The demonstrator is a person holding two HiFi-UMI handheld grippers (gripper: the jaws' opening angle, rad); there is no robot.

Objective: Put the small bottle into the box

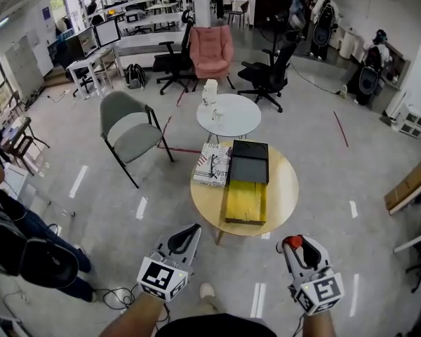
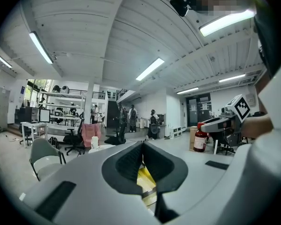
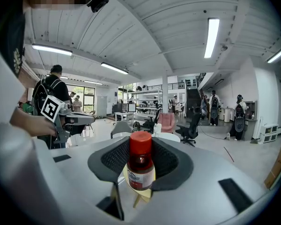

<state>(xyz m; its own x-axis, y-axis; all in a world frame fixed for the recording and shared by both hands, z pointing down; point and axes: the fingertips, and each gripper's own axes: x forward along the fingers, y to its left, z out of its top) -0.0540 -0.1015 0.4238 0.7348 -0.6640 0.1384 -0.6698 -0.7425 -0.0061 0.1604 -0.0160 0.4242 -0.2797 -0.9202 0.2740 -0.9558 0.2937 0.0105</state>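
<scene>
The small bottle [image 3: 140,173], amber with a red cap and a white label, stands upright between the pads of my right gripper [image 3: 141,159], which is shut on it. In the head view that gripper [image 1: 295,246] hovers just off the near right edge of the round wooden table [image 1: 286,188], the red cap [image 1: 292,242] showing at its tip. The box [image 1: 245,202], yellow inside with black parts [image 1: 249,161] behind it, lies on the table's middle. My left gripper [image 1: 184,239] hangs before the table's near left edge, jaws shut on nothing [image 2: 143,157].
A patterned book [image 1: 212,163] lies left of the box. Behind stands a small white round table [image 1: 229,115] with a white container [image 1: 210,91]. A grey chair [image 1: 130,128] is at left, a pink armchair [image 1: 211,51] and black office chairs farther back. A person [image 1: 14,237] sits at left.
</scene>
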